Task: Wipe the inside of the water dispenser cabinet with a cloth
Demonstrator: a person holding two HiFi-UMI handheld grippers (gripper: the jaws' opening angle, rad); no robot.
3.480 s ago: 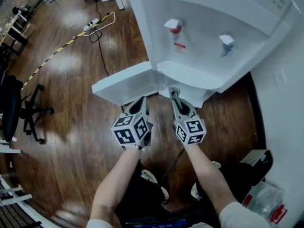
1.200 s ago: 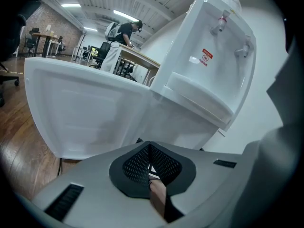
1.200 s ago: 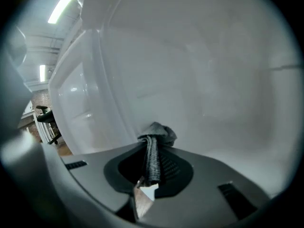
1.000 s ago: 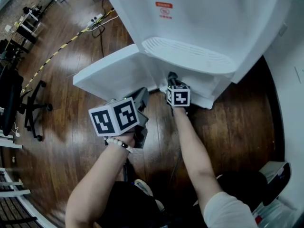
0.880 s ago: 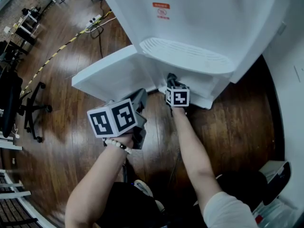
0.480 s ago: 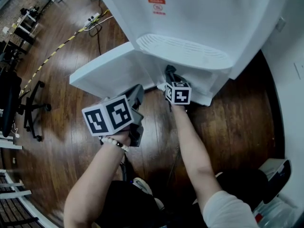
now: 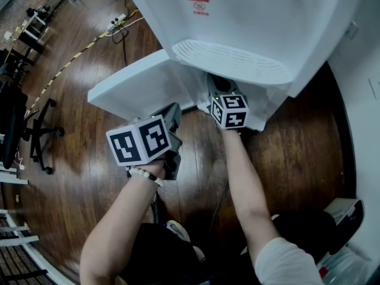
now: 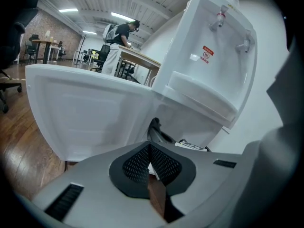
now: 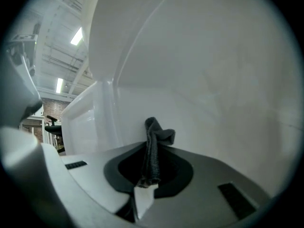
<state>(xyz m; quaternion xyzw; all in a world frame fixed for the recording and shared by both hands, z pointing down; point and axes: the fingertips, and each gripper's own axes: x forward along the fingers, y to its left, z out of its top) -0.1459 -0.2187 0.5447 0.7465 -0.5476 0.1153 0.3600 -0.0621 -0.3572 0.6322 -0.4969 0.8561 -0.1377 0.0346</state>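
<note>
Right gripper view: right claw (image 9: pixel 151 167) clenches cloth (image 9: pixel 159 134) near cabinet wall (image 9: pixel 213 103); left claw (image 8: pixel 149 163) clenched empty near door (image 8: pixel 85 113)

Clad in a white short sleeve (image 7: pixel 286 262), a pale beaded bracelet (image 7: pixel 144 175) at the left wrist, dark trousers (image 7: pixel 159 257), white shoe (image 7: pixel 178 230).
</note>
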